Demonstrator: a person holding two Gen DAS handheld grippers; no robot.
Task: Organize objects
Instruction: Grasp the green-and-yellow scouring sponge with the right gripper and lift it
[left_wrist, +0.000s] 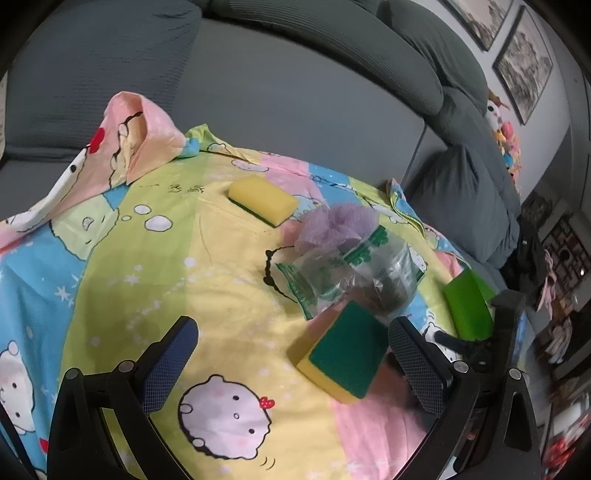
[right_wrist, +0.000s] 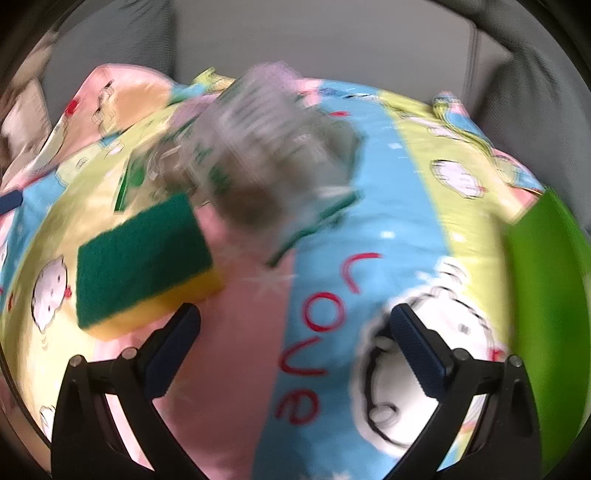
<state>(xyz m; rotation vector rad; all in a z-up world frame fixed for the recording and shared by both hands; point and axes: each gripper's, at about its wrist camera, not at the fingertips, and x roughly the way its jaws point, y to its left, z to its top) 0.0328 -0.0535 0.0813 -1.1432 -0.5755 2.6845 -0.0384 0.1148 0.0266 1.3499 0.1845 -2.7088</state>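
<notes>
I had both grippers hanging over the cartoon-print sheet (left_wrist: 155, 280) spread on the grey sofa (left_wrist: 295, 99), each with its fingers spread wide and nothing between them. The left gripper (left_wrist: 291, 354) sat just short of the near sponge (left_wrist: 343, 354), which lay green side up beside the clear plastic bag (left_wrist: 354, 273); a purple mesh puff (left_wrist: 336, 225) poked out of the bag's far end, and a second sponge (left_wrist: 262, 199) lay yellow side up further back. A green box (left_wrist: 469, 306) stood at the right edge.

My judgement was that the near sponge came next: I wanted the fingers across its short sides, squeezing lightly, clear of the bag's loose film.

The right gripper (right_wrist: 295, 343) hovered over red letters reading "LOVE" (right_wrist: 317, 332) on the sheet. The bag's green print was too blurred to read.
</notes>
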